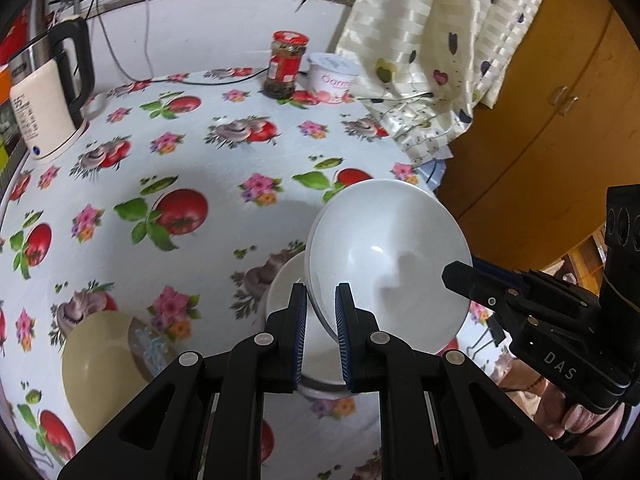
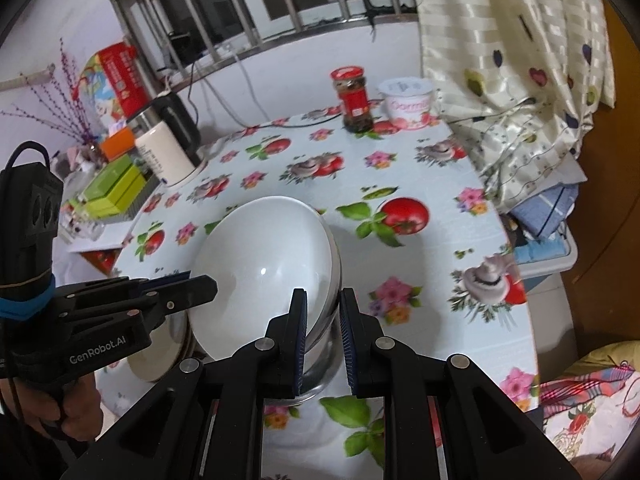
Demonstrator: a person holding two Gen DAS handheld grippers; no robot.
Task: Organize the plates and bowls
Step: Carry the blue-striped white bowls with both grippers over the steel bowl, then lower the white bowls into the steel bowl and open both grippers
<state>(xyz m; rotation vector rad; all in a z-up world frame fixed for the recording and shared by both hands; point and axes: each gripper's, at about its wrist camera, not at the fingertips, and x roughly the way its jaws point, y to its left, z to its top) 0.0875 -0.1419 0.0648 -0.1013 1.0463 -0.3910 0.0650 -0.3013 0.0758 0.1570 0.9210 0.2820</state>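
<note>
White bowl [image 1: 384, 264] tipped up above table's near edge, over second white bowl [image 1: 288, 292]. Left gripper [image 1: 322, 332] and right gripper [image 2: 323, 336] both pinch its rim, jaws nearly closed. Left view alone shows round cream plate [image 1: 100, 372] near table's left edge. Right view alone shows green boxes [image 2: 116, 188] beyond left edge. Bowl smooth, shiny.

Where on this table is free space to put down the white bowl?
The middle of the table is bare, between the kettle and the curtain, in front of the jar and tub. It is crowded near the front edge, around the yellow bowl and the dishes under the white bowl.
</note>
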